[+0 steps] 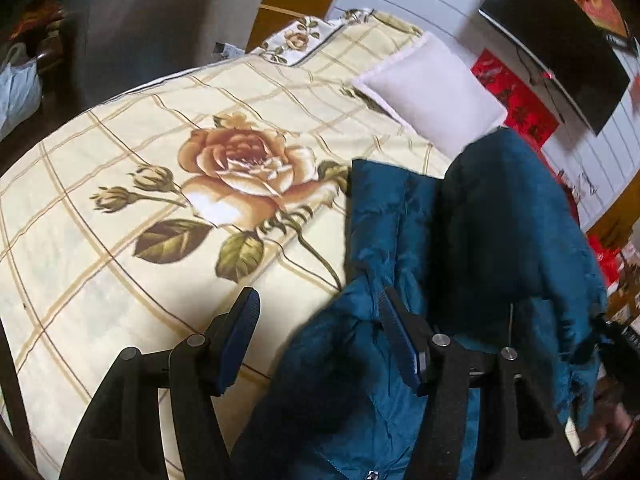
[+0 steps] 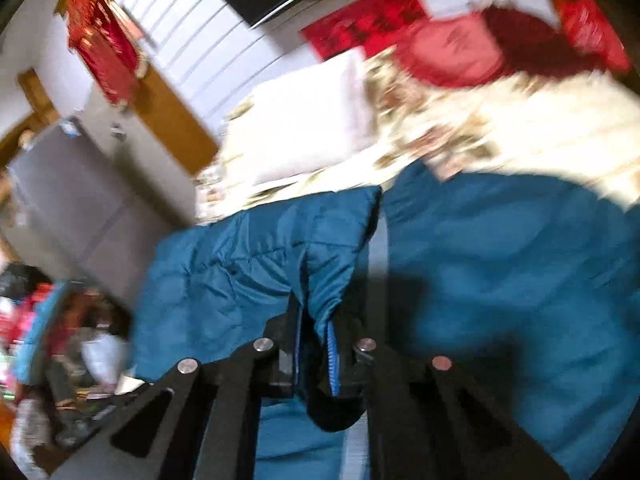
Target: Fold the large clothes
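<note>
A teal padded jacket (image 1: 480, 240) lies on the right side of a bed, part of it lifted into a dark hump. My left gripper (image 1: 320, 320) hovers open over the jacket's left edge. One of its fingers (image 1: 244, 320) is above the bedspread and the other is above teal fabric, and neither pad presses on anything. In the blurred right wrist view my right gripper (image 2: 316, 340) is shut on a pinched fold of the jacket (image 2: 500, 260) near a zipper edge, with cloth bunched up between the pads.
The bedspread (image 1: 120, 240) is cream with a grid and a large rose print, bare to the left of the jacket. A white pillow (image 1: 432, 88) lies at the head of the bed. A dark screen (image 1: 560, 40) hangs on the wall, and a red cushion (image 2: 460, 52) sits nearby.
</note>
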Demonstrator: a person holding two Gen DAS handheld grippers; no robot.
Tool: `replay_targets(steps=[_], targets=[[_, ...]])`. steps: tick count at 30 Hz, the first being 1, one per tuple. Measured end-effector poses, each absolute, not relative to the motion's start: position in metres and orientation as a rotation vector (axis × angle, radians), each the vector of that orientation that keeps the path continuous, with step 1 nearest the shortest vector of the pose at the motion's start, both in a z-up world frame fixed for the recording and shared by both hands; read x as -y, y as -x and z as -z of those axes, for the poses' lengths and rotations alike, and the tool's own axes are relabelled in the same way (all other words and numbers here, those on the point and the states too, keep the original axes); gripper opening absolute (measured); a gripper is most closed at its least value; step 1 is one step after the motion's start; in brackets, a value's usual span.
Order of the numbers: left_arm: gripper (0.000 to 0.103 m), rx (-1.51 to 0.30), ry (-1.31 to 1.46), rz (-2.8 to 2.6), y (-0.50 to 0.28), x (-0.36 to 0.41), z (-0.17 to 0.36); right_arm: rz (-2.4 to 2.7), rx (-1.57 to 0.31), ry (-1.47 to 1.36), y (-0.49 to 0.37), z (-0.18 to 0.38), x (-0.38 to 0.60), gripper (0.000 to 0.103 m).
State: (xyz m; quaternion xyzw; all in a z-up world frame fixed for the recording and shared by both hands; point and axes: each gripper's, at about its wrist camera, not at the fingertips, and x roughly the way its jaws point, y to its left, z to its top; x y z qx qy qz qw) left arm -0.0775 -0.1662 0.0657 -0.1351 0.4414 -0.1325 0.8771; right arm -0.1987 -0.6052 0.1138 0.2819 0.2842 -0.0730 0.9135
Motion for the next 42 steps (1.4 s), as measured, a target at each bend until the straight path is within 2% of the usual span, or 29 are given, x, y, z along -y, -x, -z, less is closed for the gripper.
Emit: replay_targets(steps=[9,17,19,20,21,23,30,37,42], targets=[[0.044,-0.965,0.148,0.318,0.077,0.209,-0.044,0.456,-0.691,-0.368,0.207,-0.11,0.669,0.01],[0.044,-0.96,0.062,0.29,0.071,0.227,-0.036,0.548,-0.858,-0.437,0.206,-0.059,0.701,0.011],[0.044,-0.941,0.07,0.291,0.073,0.226,-0.041,0.541,-0.86,-0.467,0.205,-0.05,0.708,0.017],[0.044,-0.924,0.073,0.294,0.074,0.226,-0.045,0.542,-0.856,-0.472,0.206,-0.052,0.711,0.028],[0.044,-0.9,0.071,0.301,0.076,0.226,-0.049,0.553,-0.843,-0.467,0.21,-0.056,0.713,0.045],[0.044,-0.857,0.061,0.315,0.08,0.227,-0.058,0.57,-0.782,-0.448,0.222,-0.071,0.709,0.056],[0.044,-0.777,0.028,0.393,0.077,0.249,-0.081,0.311,-0.763,-0.387,0.206,-0.098,0.647,0.056],[0.044,-0.83,-0.109,0.396,0.063,0.272,-0.054,0.103,-0.839,-0.269,0.126,-0.07,0.554,0.056],[0.044,-0.848,-0.139,0.395,0.06,0.273,-0.039,0.113,-0.903,-0.216,0.096,-0.035,0.522,0.058]])
